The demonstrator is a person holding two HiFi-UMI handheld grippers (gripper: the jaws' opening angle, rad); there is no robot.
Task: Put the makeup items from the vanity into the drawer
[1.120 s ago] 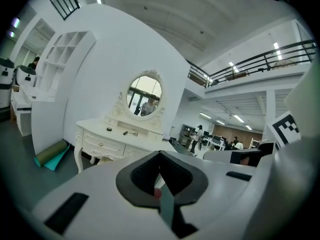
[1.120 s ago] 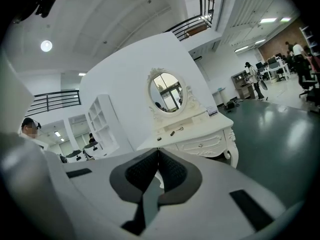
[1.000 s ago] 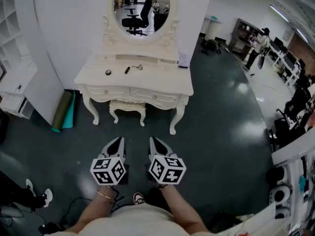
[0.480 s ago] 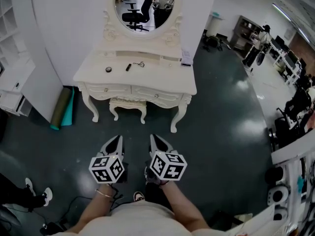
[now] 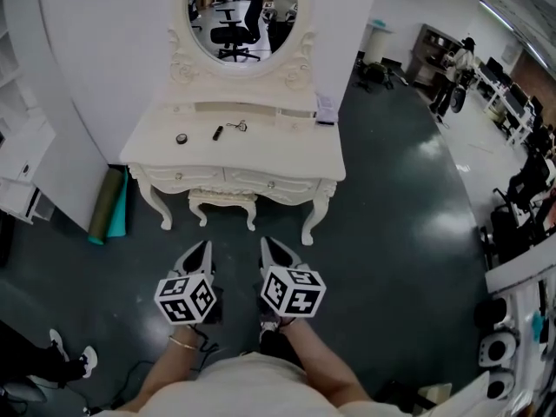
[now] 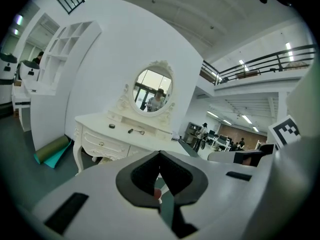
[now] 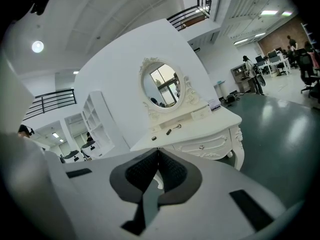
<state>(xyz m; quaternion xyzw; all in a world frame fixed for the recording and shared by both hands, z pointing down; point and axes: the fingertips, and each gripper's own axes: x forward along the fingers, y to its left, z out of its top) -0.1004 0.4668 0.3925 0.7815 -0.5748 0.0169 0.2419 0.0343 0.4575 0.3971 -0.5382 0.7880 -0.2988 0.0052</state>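
Note:
The white vanity (image 5: pixel 287 146) stands against the wall ahead, with an oval mirror (image 5: pixel 241 16) above it. On its top lie a small round compact (image 5: pixel 182 138), a black tube (image 5: pixel 217 132) and an eyelash curler (image 5: pixel 236 126). Two front drawers (image 5: pixel 187 176) are closed. My left gripper (image 5: pixel 201 248) and right gripper (image 5: pixel 268 246) hover side by side over the dark floor, well short of the vanity, both shut and empty. The left gripper view shows the compact (image 6: pixel 112 126) and tube (image 6: pixel 130 130) beyond the left gripper (image 6: pixel 159 154). The right gripper view shows the tube (image 7: pixel 168 132) beyond the right gripper (image 7: pixel 158 150).
A cushioned stool (image 5: pixel 223 201) is tucked under the vanity. Rolled green and teal mats (image 5: pixel 109 205) lean at its left, beside a white shelf unit (image 5: pixel 22 163). A small card (image 5: pixel 325 109) sits on the vanity's right end. People and desks (image 5: pixel 456 68) are far right.
Both grippers have moved forward together toward the vanity, which now sits a little lower and closer in the head view. Jaws stay shut.

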